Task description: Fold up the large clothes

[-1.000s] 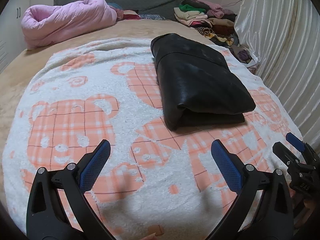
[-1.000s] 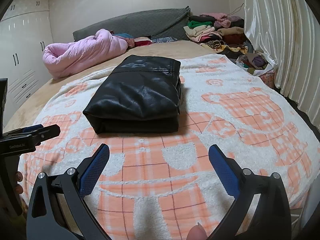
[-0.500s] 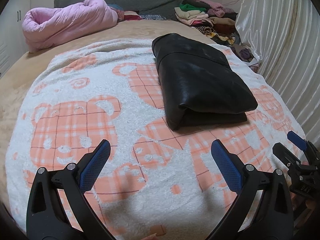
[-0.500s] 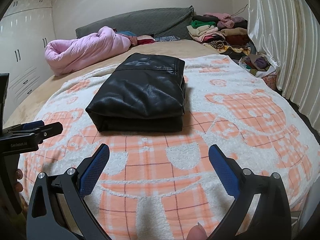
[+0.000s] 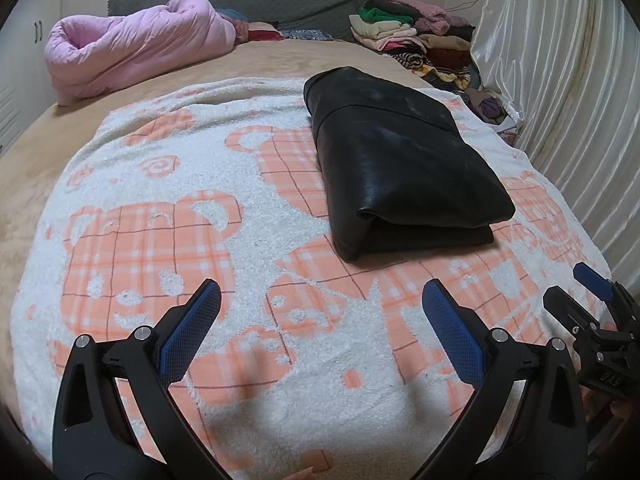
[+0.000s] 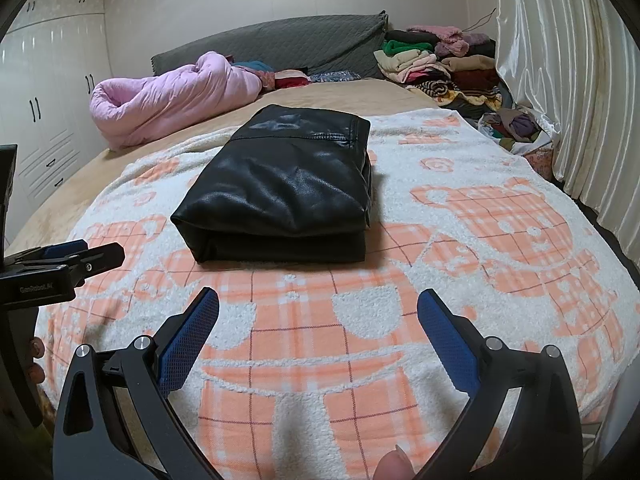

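A black leather garment lies folded into a thick rectangle on a white and orange bear-print blanket; it also shows in the right wrist view. My left gripper is open and empty, held above the blanket short of the garment. My right gripper is open and empty, also short of the garment. Each gripper shows at the edge of the other's view: the right one, the left one.
A pink duvet lies bunched at the far left of the bed. A pile of folded clothes sits at the far right by a grey headboard. White curtains hang along the right side. White wardrobes stand left.
Both grippers have drawn slightly back and up from the garment. Both stay open and the folded garment has not moved.
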### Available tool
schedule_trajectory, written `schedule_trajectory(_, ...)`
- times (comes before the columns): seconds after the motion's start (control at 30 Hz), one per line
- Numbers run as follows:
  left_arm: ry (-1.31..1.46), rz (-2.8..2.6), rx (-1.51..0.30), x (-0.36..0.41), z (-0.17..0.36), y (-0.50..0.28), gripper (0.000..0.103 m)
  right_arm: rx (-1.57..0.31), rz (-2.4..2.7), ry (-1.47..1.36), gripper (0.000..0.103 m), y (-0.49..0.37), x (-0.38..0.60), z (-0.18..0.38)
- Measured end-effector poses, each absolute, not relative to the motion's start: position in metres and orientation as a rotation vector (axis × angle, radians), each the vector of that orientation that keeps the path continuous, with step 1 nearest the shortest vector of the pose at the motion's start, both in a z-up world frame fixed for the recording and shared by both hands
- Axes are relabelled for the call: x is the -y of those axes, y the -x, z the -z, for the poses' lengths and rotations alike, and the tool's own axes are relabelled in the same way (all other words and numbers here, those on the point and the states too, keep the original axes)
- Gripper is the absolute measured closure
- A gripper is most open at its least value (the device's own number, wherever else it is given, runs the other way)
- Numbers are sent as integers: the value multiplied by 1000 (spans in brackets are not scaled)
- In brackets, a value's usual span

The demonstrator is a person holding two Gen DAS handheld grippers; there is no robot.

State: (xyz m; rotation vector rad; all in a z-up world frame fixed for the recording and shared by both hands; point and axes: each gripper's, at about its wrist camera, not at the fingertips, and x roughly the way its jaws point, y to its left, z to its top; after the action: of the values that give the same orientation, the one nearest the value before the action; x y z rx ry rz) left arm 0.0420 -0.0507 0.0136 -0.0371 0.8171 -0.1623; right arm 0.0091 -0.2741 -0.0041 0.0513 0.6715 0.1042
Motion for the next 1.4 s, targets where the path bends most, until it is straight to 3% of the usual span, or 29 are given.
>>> schedule_trajectory(1.4, 13, 123, -827, 55, -11, -40, 8, -685, -96, -69, 4, -7, 273, 7)
